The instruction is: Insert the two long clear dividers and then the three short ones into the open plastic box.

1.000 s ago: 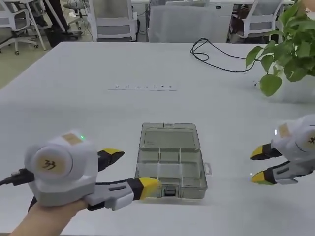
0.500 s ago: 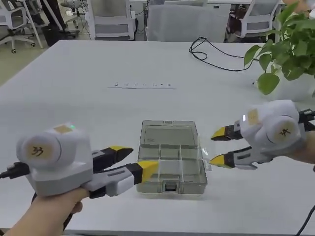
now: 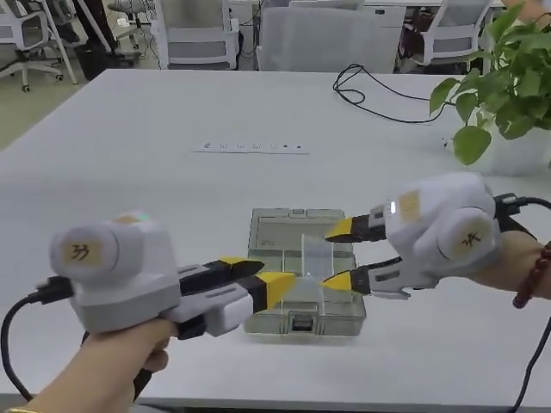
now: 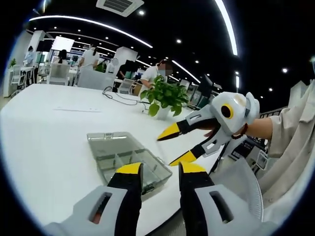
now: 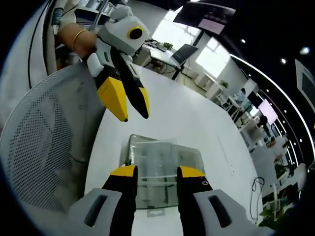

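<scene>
White workbench [image 3: 172,189] runs out under both tools. Nearest, the left gripper [image 3: 261,274] hangs at the box's front-left corner, jaws narrow and empty, probably ready to steady it. Beyond, the open smoky-clear plastic compartment box [image 3: 331,320] lies mid-table, partly partitioned. Over it the right gripper [image 3: 341,255] stands wide around a clear rectangular pane [image 3: 317,256]; gripped or not, I cannot tell.
</scene>
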A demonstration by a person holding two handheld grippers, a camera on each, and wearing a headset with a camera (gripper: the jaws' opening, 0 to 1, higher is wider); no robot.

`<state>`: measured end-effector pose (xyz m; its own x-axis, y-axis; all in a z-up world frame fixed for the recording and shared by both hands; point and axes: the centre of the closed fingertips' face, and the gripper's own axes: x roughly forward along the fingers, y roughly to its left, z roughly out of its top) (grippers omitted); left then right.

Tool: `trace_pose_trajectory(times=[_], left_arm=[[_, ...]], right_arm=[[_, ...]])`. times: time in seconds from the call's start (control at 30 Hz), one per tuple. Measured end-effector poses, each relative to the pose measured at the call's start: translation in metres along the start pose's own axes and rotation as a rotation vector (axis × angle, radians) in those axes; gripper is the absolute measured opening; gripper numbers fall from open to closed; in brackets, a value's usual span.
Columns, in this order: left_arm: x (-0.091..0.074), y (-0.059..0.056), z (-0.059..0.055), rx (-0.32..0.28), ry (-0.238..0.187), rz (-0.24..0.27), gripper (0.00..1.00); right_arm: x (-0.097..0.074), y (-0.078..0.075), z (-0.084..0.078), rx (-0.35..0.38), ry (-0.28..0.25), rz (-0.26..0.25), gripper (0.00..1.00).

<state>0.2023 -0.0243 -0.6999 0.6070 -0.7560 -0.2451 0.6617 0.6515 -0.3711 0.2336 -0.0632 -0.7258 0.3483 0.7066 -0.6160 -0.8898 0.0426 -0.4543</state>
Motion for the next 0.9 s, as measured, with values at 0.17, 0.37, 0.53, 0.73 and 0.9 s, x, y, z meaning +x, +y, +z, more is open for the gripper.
trace_pose_trajectory(times=[0.17, 0.37, 0.53, 0.73, 0.9], left_arm=[[0.002, -0.001, -0.003, -0.024, 0.008, -0.01, 0.24], [0.004, -0.004, -0.005, -0.047, 0.011, -0.03, 0.16], [0.004, -0.004, -0.006, -0.069, 0.012, -0.035, 0.12], [0.004, 0.0, -0.008, -0.072, 0.017, -0.027, 0.05], [0.004, 0.0, -0.007, -0.095, 0.017, -0.033, 0.0]], right_arm=[[0.004, 0.007, 0.014, -0.031, -0.024, 0.009, 0.32], [0.005, 0.011, 0.025, -0.055, -0.045, 0.015, 0.32], [0.005, 0.011, 0.034, -0.079, -0.063, 0.004, 0.32], [0.006, 0.011, 0.043, -0.097, -0.079, -0.006, 0.32], [0.006, 0.01, 0.045, -0.11, -0.08, -0.02, 0.32]])
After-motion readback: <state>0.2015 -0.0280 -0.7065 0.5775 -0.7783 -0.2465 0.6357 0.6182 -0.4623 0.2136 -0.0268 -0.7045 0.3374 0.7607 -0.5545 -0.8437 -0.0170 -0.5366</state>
